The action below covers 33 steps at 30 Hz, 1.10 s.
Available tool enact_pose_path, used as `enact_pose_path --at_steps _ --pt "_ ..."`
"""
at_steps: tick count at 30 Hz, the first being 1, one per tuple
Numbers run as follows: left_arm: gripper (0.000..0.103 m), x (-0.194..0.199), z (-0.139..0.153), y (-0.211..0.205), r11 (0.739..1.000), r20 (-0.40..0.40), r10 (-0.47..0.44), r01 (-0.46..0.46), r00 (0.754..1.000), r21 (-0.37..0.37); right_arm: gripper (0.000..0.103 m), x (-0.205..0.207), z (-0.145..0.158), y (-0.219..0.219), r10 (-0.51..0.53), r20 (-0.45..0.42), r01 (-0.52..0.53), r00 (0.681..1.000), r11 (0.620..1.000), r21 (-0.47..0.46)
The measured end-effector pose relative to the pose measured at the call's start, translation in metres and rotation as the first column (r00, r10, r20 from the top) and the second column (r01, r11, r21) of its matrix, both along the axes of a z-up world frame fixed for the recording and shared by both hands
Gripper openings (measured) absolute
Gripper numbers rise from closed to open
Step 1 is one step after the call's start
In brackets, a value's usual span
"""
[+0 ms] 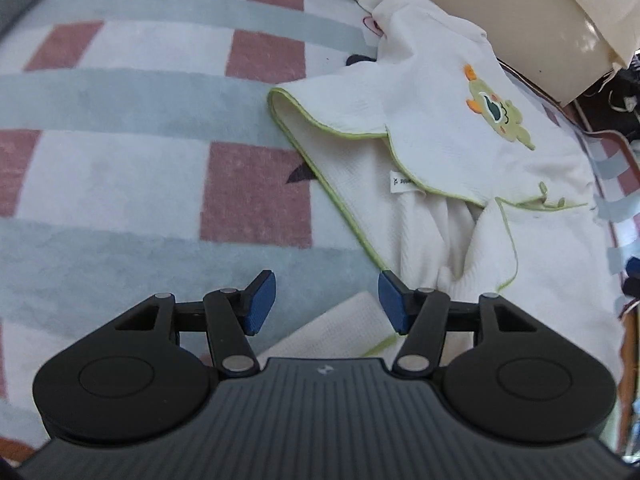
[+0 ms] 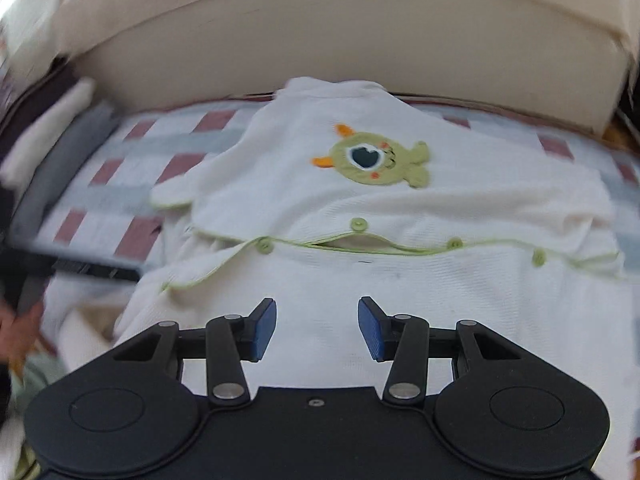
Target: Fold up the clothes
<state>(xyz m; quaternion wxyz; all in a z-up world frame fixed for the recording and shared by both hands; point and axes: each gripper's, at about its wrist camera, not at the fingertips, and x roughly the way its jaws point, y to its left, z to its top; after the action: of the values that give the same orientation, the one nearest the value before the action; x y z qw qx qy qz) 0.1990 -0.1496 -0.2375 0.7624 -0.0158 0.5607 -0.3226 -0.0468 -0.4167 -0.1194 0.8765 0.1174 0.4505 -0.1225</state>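
Left wrist view, left side: checked blanket in white, grey-blue and dusty red squares, bare of clothing here. Left gripper low centre, blue pads well apart, nothing between them; left pad over bare blanket, right pad just at the green-piped edge of the white garment. Small flap of white fabric visible below the gap, not pinched. Garment spread right of centre, sleeve pointing left with green trim, care label showing under the folded-over front panel. Green monster patch on the upper right part. Cream headboard beyond, top right.

Right wrist view, left edge: blurred, dark band and grey strip, part of a hand low left; details unreadable. Same blanket visible left of the garment. Right gripper low centre, blue pads apart, empty, hovering over plain white fabric; contact with cloth not clear. Garment lying flat across centre and right, monster patch above the button line. Green buttons along the green-piped placket, placket gaping slightly at mid-span. Headboard across the top.
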Motion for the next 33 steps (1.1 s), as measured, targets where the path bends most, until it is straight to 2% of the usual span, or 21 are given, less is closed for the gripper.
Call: enact_pose_path --at_steps 4,7,9,10,11,12,13,15,17,19,20,23,26,29,30,31,32,33 --pt "0.056 0.01 0.002 -0.004 1.0 -0.028 -0.017 0.016 0.999 -0.022 0.051 0.007 0.021 0.01 0.024 -0.015 -0.024 1.0 0.999 -0.041" --pt "0.056 0.003 0.012 0.003 0.999 -0.042 -0.014 0.012 0.999 -0.043 0.051 0.009 0.02 0.032 -0.002 0.019 0.002 1.0 1.0 -0.023" --pt "0.056 -0.003 0.021 0.008 0.998 -0.044 -0.013 0.01 0.999 -0.064 0.051 0.01 0.011 0.05 0.096 -0.018 -0.096 0.995 0.995 -0.011" --pt "0.056 -0.007 0.025 0.011 0.997 -0.045 -0.012 0.009 0.999 -0.074 0.049 0.009 0.008 0.06 0.16 -0.05 -0.162 0.986 0.986 -0.048" --pt "0.056 -0.014 0.032 0.014 0.998 -0.02 -0.015 0.014 1.0 -0.067 0.055 0.008 0.009 0.068 0.195 -0.083 -0.204 0.977 0.971 -0.122" --pt "0.056 -0.021 0.036 0.017 0.999 0.006 -0.011 0.012 1.0 -0.047 0.055 0.007 0.012 0.076 0.214 -0.113 -0.233 0.97 0.951 -0.204" --pt "0.056 -0.03 0.04 0.018 1.0 0.041 -0.011 0.012 0.999 -0.015 0.055 0.006 0.017 0.081 0.239 -0.129 -0.265 0.962 0.933 -0.244" --pt "0.057 -0.047 0.045 0.021 0.999 0.103 -0.015 0.01 0.995 0.049 0.057 -0.001 0.034 0.08 0.274 -0.101 -0.289 0.956 0.934 -0.208" --pt "0.062 -0.062 0.045 0.025 0.994 0.137 -0.013 -0.002 0.99 0.108 0.062 -0.015 0.048 0.072 0.263 -0.047 -0.267 0.964 0.951 -0.154" --pt "0.071 -0.07 0.035 0.034 0.989 0.066 0.028 -0.038 0.997 0.145 0.062 -0.031 0.056 0.065 0.231 -0.005 -0.23 0.973 0.965 -0.13" --pt "0.071 -0.075 0.031 0.038 0.985 0.03 0.05 -0.054 0.998 0.164 0.062 -0.037 0.059 0.065 0.226 0.001 -0.224 0.974 0.965 -0.139" --pt "0.071 -0.08 0.02 0.044 0.988 -0.064 0.056 -0.046 0.996 0.146 0.062 -0.053 0.068 0.067 0.227 0.004 -0.222 0.974 0.956 -0.194" --pt "0.068 -0.078 0.019 0.038 0.992 -0.037 0.064 -0.059 0.997 0.111 0.062 -0.067 0.074 0.076 0.21 -0.032 -0.212 0.977 0.946 -0.244" --pt "0.067 -0.078 0.01 0.031 0.988 -0.022 0.077 -0.074 0.997 0.134 0.063 -0.08 0.079 0.096 0.211 -0.012 -0.209 0.977 0.955 -0.209" --pt "0.067 -0.08 0.011 0.032 0.987 -0.007 0.08 -0.078 0.997 0.137 0.063 -0.082 0.072 0.105 0.216 -0.008 -0.214 0.976 0.96 -0.179" --pt "0.054 -0.081 0.011 0.032 0.987 0.007 0.083 -0.083 0.997 0.141 0.063 -0.085 0.062 0.115 0.226 -0.011 -0.225 0.974 0.963 -0.145" --pt "0.029 -0.084 0.014 0.031 0.985 0.031 0.079 -0.083 0.996 0.152 0.063 -0.087 0.052 0.124 0.236 -0.013 -0.236 0.972 0.965 -0.112" --pt "0.018 -0.086 0.017 0.032 0.987 0.05 0.075 -0.081 0.996 0.142 0.063 -0.089 0.043 0.134 0.246 -0.014 -0.246 0.969 0.966 -0.078"
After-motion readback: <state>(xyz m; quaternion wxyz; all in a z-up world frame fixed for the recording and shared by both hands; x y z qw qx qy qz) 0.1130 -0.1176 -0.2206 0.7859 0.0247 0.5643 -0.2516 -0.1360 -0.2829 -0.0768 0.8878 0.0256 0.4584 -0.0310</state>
